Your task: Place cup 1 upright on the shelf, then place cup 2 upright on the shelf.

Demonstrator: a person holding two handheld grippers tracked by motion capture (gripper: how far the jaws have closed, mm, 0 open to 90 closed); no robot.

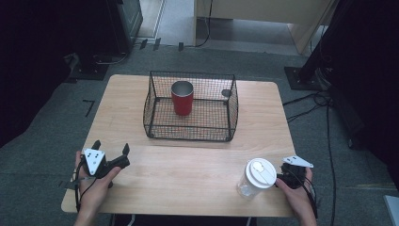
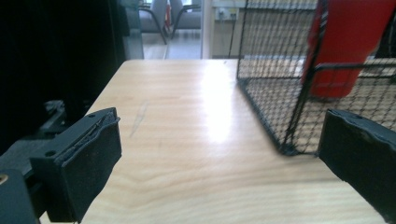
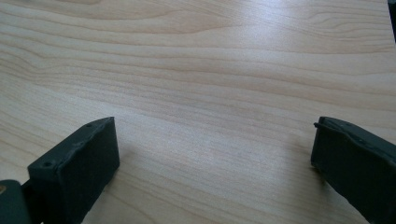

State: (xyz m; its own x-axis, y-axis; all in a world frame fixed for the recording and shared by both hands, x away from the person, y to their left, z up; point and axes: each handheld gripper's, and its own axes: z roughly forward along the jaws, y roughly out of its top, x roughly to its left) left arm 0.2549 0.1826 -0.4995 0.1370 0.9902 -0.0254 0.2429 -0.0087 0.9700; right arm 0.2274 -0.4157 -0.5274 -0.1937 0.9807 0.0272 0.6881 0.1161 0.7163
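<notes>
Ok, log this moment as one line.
left gripper open, free | right gripper open, beside lidded cup | red cup upright in basket

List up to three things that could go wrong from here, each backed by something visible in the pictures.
1. The clear lidded cup stands near the table's front edge, beside the right gripper; a nudge might tip it or push it off.
2. The wire basket has tall walls; the cup could catch on the rim.
3. The red tumbler already stands inside and could be knocked over.
</notes>
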